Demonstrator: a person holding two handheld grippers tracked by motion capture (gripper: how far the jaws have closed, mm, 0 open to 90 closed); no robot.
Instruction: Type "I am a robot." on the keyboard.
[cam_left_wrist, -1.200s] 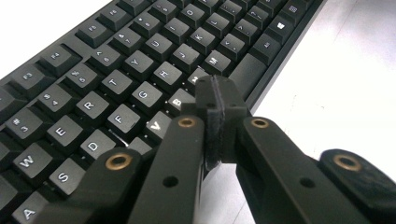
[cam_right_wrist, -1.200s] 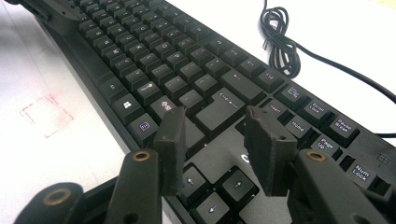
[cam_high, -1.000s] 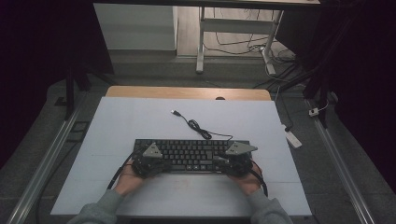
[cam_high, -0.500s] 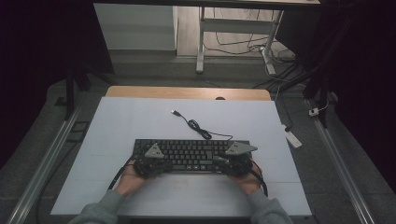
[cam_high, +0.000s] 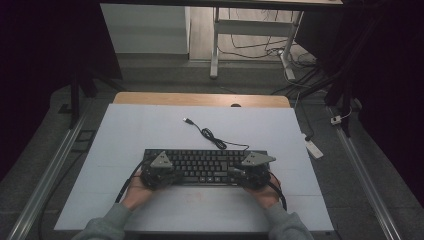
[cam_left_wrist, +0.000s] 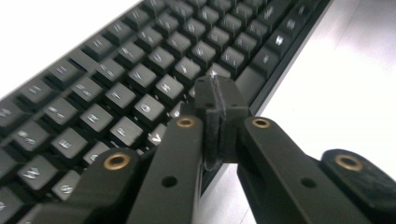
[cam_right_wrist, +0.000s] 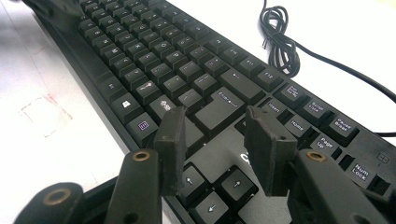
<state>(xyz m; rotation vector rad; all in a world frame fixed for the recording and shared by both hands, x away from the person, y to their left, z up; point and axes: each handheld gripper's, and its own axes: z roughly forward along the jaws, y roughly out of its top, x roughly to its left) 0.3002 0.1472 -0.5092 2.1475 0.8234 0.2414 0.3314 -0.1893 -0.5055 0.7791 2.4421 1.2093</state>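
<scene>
A black keyboard (cam_high: 205, 167) lies across the near middle of the white table (cam_high: 150, 130), and its coiled cable (cam_high: 210, 135) runs back to a USB plug (cam_high: 187, 120). Over the keyboard's left end, a hand holds my left gripper (cam_high: 159, 172). In the left gripper view, that gripper (cam_left_wrist: 215, 88) is shut with its pads together and nothing between them, its tip low over the keys (cam_left_wrist: 116, 84) near the front edge. My right gripper (cam_high: 252, 172) is over the right end. It (cam_right_wrist: 212, 121) stands open above the arrow keys (cam_right_wrist: 219, 186) and holds nothing.
A wooden strip (cam_high: 200, 99) edges the table's far side. Metal rails (cam_high: 45, 175) run along both sides on the floor. A white power strip (cam_high: 312, 147) lies on the floor at the right. A faint square mark (cam_right_wrist: 44, 114) shows on the table in front of the keyboard.
</scene>
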